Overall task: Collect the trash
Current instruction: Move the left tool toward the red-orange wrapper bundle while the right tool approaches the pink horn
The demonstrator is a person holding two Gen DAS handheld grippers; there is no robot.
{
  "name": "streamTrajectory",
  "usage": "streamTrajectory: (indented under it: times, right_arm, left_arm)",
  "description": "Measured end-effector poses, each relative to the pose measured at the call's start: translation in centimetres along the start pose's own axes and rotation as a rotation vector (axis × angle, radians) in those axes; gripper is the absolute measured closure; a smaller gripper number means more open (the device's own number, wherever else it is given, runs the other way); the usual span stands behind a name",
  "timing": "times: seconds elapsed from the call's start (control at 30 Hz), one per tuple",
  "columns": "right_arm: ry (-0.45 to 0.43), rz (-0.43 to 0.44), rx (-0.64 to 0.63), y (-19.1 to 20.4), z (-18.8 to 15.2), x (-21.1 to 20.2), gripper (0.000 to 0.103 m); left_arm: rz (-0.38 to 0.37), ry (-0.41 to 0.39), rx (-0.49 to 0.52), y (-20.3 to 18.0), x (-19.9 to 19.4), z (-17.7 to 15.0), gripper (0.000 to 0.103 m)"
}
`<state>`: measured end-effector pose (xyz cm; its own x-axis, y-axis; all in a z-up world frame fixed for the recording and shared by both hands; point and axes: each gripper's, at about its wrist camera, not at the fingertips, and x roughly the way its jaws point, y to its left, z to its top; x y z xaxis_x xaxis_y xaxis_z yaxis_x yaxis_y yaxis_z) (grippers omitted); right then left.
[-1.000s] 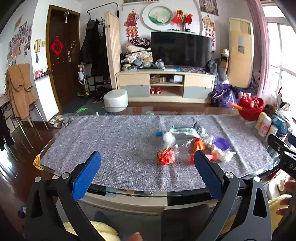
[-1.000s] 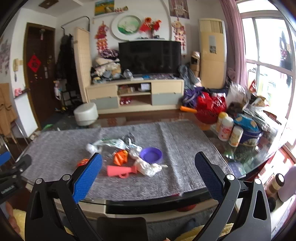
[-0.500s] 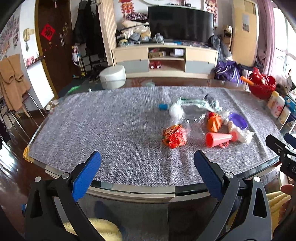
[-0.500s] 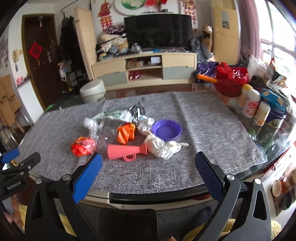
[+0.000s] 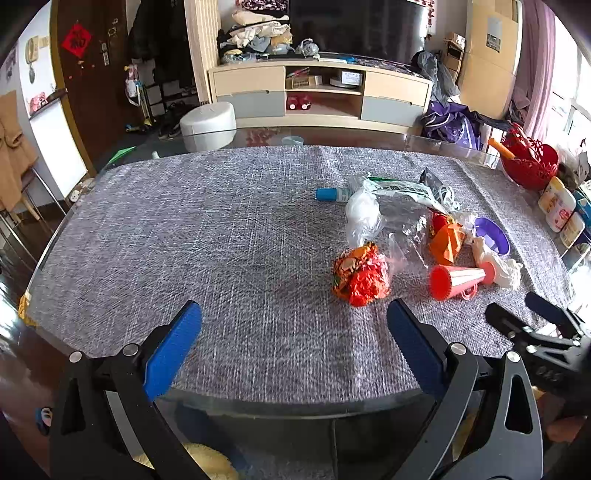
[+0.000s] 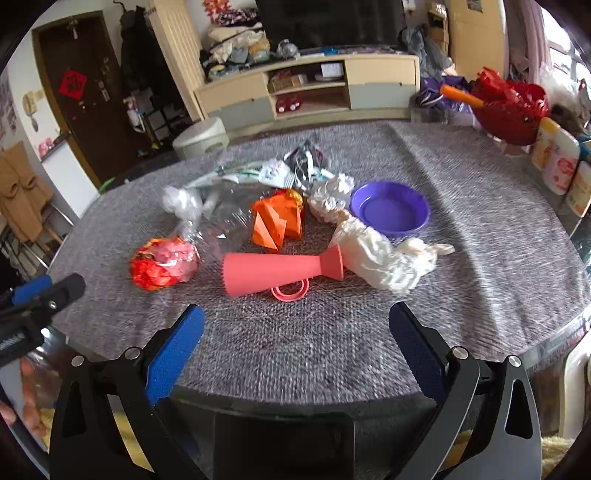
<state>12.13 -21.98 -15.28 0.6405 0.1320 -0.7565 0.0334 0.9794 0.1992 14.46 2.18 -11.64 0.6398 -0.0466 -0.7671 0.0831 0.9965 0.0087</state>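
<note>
We hold the left gripper [image 5: 293, 334] and right gripper [image 6: 295, 338] spread wide and empty above the table [image 6: 498, 229]; a pink horn [image 6: 275, 269] lies beside what may be crumpled tissue [image 6: 380, 254].

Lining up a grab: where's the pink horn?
Right wrist view, centre: pink horn lies on the grey cloth, between red crumpled wrapper and white tissue wad.

Glass-topped table [image 5: 207, 138] fills the lower frame, covered by a grey woven cloth [image 5: 221, 240]. Beyond it, top centre: low beige TV cabinet [image 5: 321, 94] with a dark television [image 5: 354, 29] on top. Upper left: dark brown door [image 5: 92, 66] bearing a red diamond ornament [image 5: 76, 40]. White round stool [image 5: 208, 120] on dark floor. Daylight enters from a window [image 5: 572, 92], right edge.
</note>
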Motion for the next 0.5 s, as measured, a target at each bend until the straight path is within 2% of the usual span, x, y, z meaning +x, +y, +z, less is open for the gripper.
streamTrajectory:
  times: [0.27, 0.5]
  right_arm:
    - [0.051, 0.015, -0.017, 1.0, 0.0, 3.4, 0.003]
    - [0.048, 0.000, -0.018, 0.4, 0.6, 4.7, 0.003]
  left_arm:
    - [-0.035, 0.051, 0.039, -1.2, 2.9, 0.9, 0.009]
    - [-0.088, 0.092, 0.051, -2.3, 5.0, 1.1, 0.012]
